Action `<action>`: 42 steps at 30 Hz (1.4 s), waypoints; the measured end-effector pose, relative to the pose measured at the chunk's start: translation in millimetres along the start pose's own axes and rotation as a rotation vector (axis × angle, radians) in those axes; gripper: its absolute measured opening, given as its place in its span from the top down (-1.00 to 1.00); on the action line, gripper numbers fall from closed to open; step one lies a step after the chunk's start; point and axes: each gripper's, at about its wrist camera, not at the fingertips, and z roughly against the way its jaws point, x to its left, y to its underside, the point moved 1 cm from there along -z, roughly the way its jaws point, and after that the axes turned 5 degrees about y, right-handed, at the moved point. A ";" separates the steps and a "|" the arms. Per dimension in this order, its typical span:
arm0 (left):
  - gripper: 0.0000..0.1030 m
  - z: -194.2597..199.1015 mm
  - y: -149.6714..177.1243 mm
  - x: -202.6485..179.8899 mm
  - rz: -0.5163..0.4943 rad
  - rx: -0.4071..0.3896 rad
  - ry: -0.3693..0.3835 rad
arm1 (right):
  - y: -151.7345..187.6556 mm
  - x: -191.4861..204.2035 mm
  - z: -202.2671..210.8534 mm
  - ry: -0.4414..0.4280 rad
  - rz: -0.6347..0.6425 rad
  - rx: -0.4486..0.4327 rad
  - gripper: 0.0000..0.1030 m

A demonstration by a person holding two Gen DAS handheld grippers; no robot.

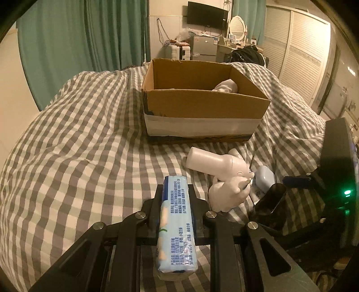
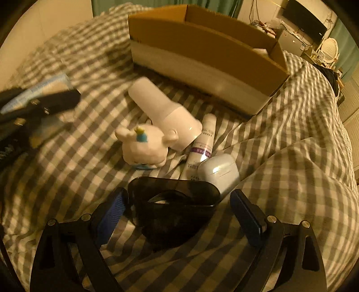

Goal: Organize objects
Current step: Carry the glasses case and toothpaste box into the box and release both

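My left gripper [image 1: 175, 191] is shut on a light-blue tissue pack [image 1: 175, 224], held lengthwise above the checked bedspread. Ahead stands an open cardboard box [image 1: 202, 105] with a white cloth item [image 1: 226, 86] inside. My right gripper [image 2: 179, 204] stands open around a dark translucent cup [image 2: 175, 206] lying on the bed; its pads do not press on the cup. Beyond the cup lie a white bottle [image 2: 163, 114], a white plush toy [image 2: 143, 146], a white tube [image 2: 202, 143] and a pale-blue case [image 2: 219, 170]. The left gripper shows blurred at the far left of the right wrist view.
The checked bedspread [image 1: 78, 146] rises in folds at the right [image 2: 303, 139]. Green curtains [image 1: 78, 45], a wall television [image 1: 207, 14], a small fridge [image 1: 204, 48] and louvred wardrobe doors [image 1: 298, 54] line the room behind the bed.
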 end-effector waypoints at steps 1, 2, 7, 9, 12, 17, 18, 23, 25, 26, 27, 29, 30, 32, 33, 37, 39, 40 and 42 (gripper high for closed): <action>0.64 -0.5 0.7 -0.4 -0.002 -0.001 0.002 | 0.1 0.5 -1.8 0.004 0.002 0.004 -0.80; 0.64 -0.6 1.5 -1.0 -0.004 -0.001 0.004 | 0.2 0.5 -1.8 0.006 0.002 0.004 -0.71; 0.64 3.1 3.6 -2.9 -0.004 0.000 0.006 | 0.7 -5.0 6.9 -0.021 -0.032 -0.034 -0.53; 0.64 5.7 4.5 -3.3 -0.003 -0.001 0.006 | 1.1 -6.4 11.8 -0.020 -0.036 -0.050 -0.53; 0.64 10.3 4.8 -2.7 0.000 -0.003 0.007 | 0.7 -6.5 21.9 -0.020 -0.049 -0.089 -0.53; 0.64 20.5 -0.5 -0.9 0.010 -0.019 0.008 | -2.8 -10.1 43.7 -0.066 -0.081 -0.154 -0.53; 0.64 23.4 -2.6 -0.9 0.010 -0.025 0.006 | -4.0 -9.5 48.4 -0.064 -0.079 -0.168 -0.53; 0.64 36.8 -24.2 2.5 0.024 -0.063 0.015 | -21.9 -16.9 84.4 -0.073 -0.077 -0.269 -0.53; 0.64 43.1 -37.2 0.3 0.008 -0.091 0.003 | -31.9 -20.9 102.7 -0.050 -0.066 -0.318 -0.53; 0.64 46.6 -45.0 -1.2 -0.001 -0.109 0.000 | -37.8 -24.0 110.3 -0.043 -0.065 -0.339 -0.53; 0.64 49.2 -52.6 -2.4 -0.009 -0.122 0.002 | -43.6 -27.4 114.7 -0.040 -0.064 -0.355 -0.53; 0.64 53.7 -71.6 -5.3 -0.025 -0.154 -0.012 | -57.0 -35.5 128.0 -0.043 -0.072 -0.391 -0.53; 0.64 54.9 -81.1 -7.1 -0.036 -0.170 -0.024 | -65.0 -41.1 135.5 -0.047 -0.084 -0.415 -0.53; 0.64 53.9 -98.4 -7.2 -0.042 -0.188 -0.022 | -79.1 -50.9 150.4 -0.045 -0.102 -0.465 -0.52; 0.64 52.7 -107.1 -6.9 -0.043 -0.193 -0.014 | -88.6 -55.8 157.0 -0.042 -0.111 -0.490 -0.52; 0.64 42.8 -143.1 -6.0 -0.046 -0.218 -0.009 | -125.3 -76.0 164.6 -0.058 -0.146 -0.538 -0.53; 0.64 34.3 -159.5 -4.3 -0.041 -0.225 0.003 | -139.2 -83.8 160.7 -0.058 -0.160 -0.546 -0.53; 0.64 28.1 -168.6 -2.7 -0.040 -0.227 0.011 | -148.1 -87.4 156.9 -0.057 -0.163 -0.546 -0.53; 0.64 15.2 -182.8 -0.5 -0.041 -0.228 0.006 | -164.5 -96.0 146.5 -0.051 -0.178 -0.546 -0.53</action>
